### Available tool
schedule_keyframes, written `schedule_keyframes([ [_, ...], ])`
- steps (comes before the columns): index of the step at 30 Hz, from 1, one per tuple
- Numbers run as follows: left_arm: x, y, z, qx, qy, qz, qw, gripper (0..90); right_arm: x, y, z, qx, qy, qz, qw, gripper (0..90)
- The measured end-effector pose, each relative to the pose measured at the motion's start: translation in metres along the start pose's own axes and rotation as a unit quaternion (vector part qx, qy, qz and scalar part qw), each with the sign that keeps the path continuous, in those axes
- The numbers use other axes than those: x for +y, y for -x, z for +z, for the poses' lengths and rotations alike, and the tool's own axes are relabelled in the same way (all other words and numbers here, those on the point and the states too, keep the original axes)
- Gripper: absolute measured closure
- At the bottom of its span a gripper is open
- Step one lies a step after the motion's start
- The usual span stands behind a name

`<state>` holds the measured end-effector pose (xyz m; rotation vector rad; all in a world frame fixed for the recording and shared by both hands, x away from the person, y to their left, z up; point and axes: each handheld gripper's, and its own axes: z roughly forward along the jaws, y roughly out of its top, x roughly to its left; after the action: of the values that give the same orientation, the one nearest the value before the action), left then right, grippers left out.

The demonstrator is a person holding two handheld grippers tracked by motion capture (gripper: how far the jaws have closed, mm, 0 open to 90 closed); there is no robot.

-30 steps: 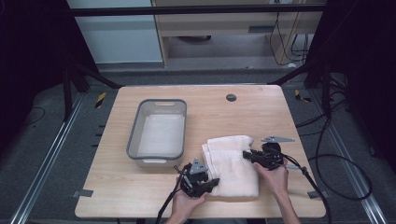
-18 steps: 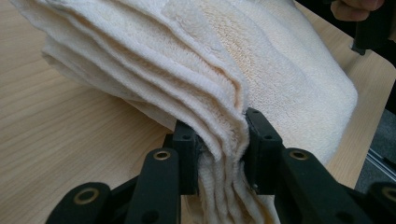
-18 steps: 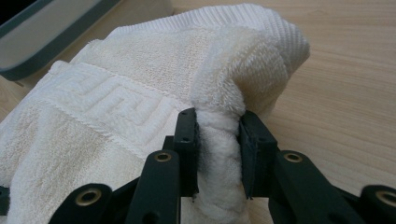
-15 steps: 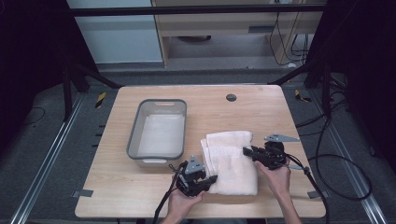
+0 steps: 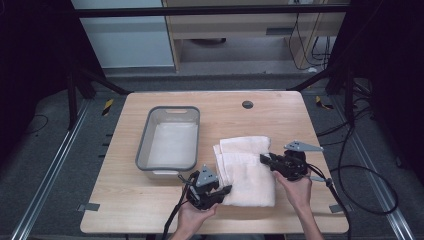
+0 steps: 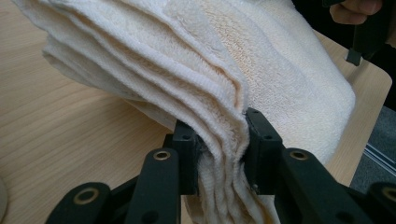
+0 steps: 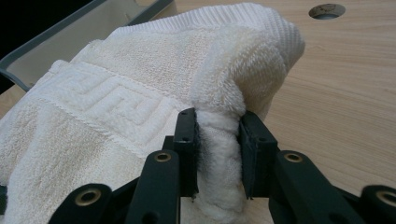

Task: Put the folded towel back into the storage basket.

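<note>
- Light wooden table point(image 5: 150, 210) with rounded corners and a round cable hole point(image 5: 247, 104) near the far edge.
- Grey floor point(image 5: 50, 170) on all sides, with metal rails point(image 5: 47, 180) running along both flanks of the table.
- Black frame struts point(image 5: 95, 80) slanting down at left and right.
- Pale panel point(image 5: 125, 40) behind, beside a wooden shelf unit point(image 5: 235, 30).
- Black cables point(image 5: 370, 175) looping over the floor at right.
- Yellow-and-black tape marks point(image 5: 108, 106) on the floor.
- Dark surroundings at both sides; even overhead light on the tabletop.
</note>
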<state>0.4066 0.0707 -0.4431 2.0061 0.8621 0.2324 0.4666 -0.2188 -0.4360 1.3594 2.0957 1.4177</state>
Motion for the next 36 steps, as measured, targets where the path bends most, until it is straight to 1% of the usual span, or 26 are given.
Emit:
schedule_keyframes([
  [1, 0.001, 0.0, -0.001, -0.001, 0.001, 0.001, 1.0, 68.8, 0.001, 0.0, -0.001, 0.003, 0.001, 0.003, 1.0, 71.4],
  [5, 0.003, 0.002, -0.003, 0.002, 0.003, 0.005, 1.0, 68.8, 0.002, 0.0, -0.003, 0.003, 0.004, 0.004, 1.0, 71.3],
  [7, 0.004, 0.002, -0.005, 0.004, 0.006, 0.007, 0.9999, 68.8, 0.004, -0.002, -0.003, 0.0, 0.006, -0.004, 1.0, 71.3],
  [9, 0.005, 0.001, -0.007, 0.004, 0.009, 0.007, 0.9999, 68.8, 0.006, -0.003, -0.004, 0.001, 0.01, -0.007, 0.9999, 71.3],
  [14, 0.01, 0.001, -0.013, 0.006, 0.019, 0.008, 0.9998, 68.8, 0.012, -0.006, -0.007, 0.004, 0.022, -0.011, 0.9997, 71.2],
  [18, 0.012, 0.001, -0.017, 0.007, 0.023, 0.01, 0.9997, 68.8, 0.015, -0.007, -0.007, 0.006, 0.023, -0.012, 0.9997, 71.2],
  [20, 0.013, 0.0, -0.019, 0.01, 0.026, 0.012, 0.9995, 68.8, 0.019, -0.01, -0.007, 0.004, 0.027, -0.02, 0.9994, 71.2],
  [24, 0.016, -0.002, -0.023, 0.01, 0.031, 0.01, 0.9994, 68.9, 0.022, -0.013, -0.007, 0.004, 0.032, -0.023, 0.9992, 71.1],
  [28, 0.017, -0.002, -0.024, 0.01, 0.033, 0.008, 0.9994, 68.8, 0.024, -0.011, -0.007, 0.009, 0.03, -0.016, 0.9994, 71.1],
  [31, 0.021, -0.002, -0.026, 0.013, 0.035, 0.012, 0.9992, 68.8, 0.028, -0.014, -0.007, 0.004, 0.03, -0.026, 0.9992, 70.9],
  [36, 0.025, -0.004, -0.03, 0.012, 0.038, 0.013, 0.9991, 68.9, 0.032, -0.016, -0.007, 0.004, 0.032, -0.028, 0.9991, 70.8],
])
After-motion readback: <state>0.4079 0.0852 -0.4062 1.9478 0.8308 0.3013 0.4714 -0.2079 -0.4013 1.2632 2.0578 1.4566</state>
